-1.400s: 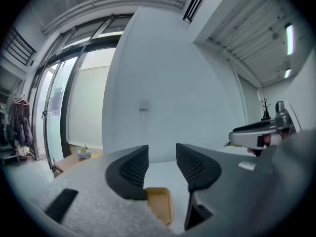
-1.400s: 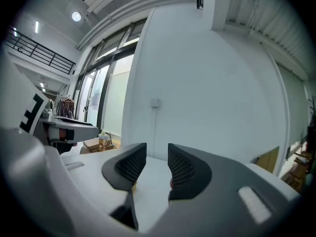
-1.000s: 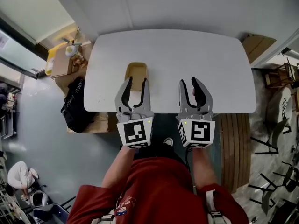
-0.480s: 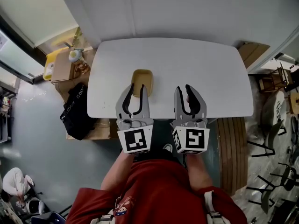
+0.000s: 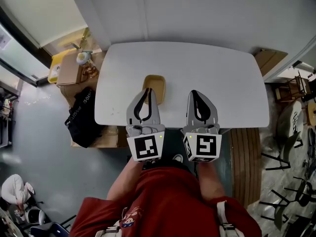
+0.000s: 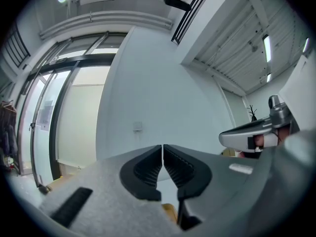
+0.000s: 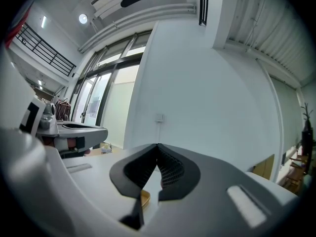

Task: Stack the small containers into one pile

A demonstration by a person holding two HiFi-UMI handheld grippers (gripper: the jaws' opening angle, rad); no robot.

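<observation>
Looking at a single tan container (image 5: 156,85) on the white table (image 5: 222,78), left of centre toward the near edge, so by my read the pile is built and nothing is left to gather. The left gripper (image 5: 146,91) hangs at its near-left edge, fingers (image 6: 145,169) closing to a hairline on nothing. The right gripper (image 5: 194,93) sits off to the right, fingers (image 7: 170,169) pressed together, empty. How many pieces nest in there can't be counted; both gripper views catch only a tan sliver.
</observation>
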